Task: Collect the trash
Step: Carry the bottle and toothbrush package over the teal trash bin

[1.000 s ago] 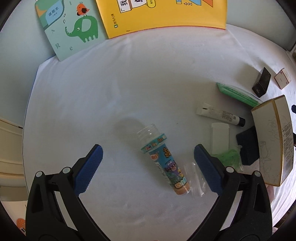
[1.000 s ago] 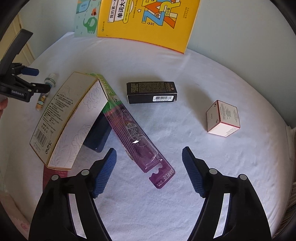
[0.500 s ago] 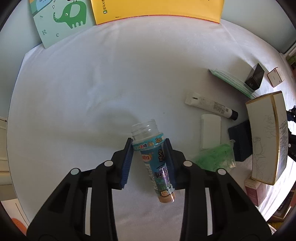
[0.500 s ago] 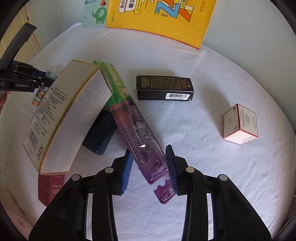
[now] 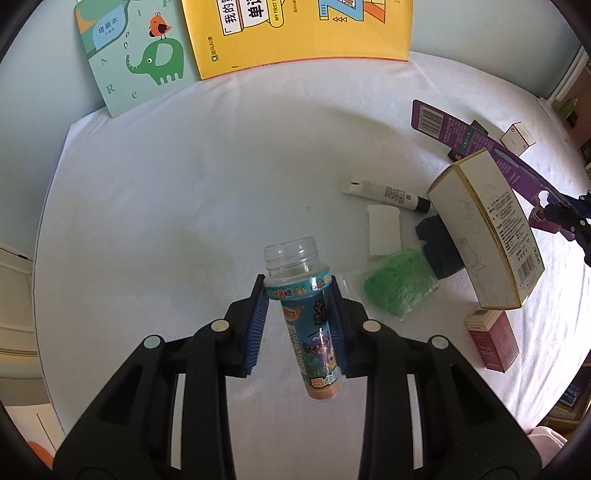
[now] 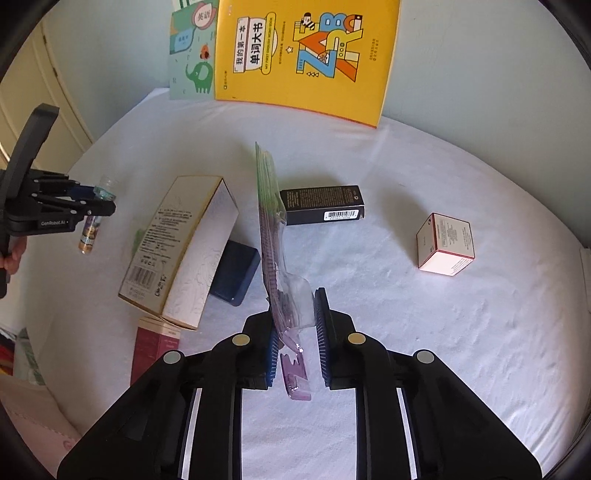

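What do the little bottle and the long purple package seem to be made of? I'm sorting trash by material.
Small bottle: looks like clear plastic, since the threaded neck is see-through, with a glossy printed film label. Purple package: probably a thin printed card backing with a clear plastic blister, which glints and shows through near the right gripper; how much is card, I cannot tell.

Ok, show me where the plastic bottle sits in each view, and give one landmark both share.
Left wrist: the bottle is at centre, clamped between the left gripper fingers, open mouth pointing away.
Right wrist: the bottle is small at the far left edge, held by the left gripper.
Shared landmark: the yellow book leaning against the wall.
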A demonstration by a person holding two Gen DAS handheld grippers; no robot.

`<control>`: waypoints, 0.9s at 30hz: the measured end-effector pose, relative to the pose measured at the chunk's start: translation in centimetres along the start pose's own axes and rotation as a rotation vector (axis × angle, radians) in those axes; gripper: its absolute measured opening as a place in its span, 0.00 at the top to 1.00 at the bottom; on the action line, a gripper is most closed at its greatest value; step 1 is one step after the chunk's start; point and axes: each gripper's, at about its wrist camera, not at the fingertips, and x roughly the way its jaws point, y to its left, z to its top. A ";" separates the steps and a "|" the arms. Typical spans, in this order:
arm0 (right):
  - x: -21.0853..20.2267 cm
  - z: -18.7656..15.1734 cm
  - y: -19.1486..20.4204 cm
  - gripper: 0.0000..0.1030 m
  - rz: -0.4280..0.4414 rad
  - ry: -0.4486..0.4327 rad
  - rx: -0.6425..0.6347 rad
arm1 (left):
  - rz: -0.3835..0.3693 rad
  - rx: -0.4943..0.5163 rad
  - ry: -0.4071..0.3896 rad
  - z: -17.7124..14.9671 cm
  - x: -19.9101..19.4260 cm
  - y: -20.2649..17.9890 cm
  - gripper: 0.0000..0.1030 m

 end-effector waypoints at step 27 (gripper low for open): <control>-7.8 1.9 10.8 0.82 0.276 -0.174 -0.262 | 0.155 -0.264 -0.105 -11.7 -9.6 2.6 0.72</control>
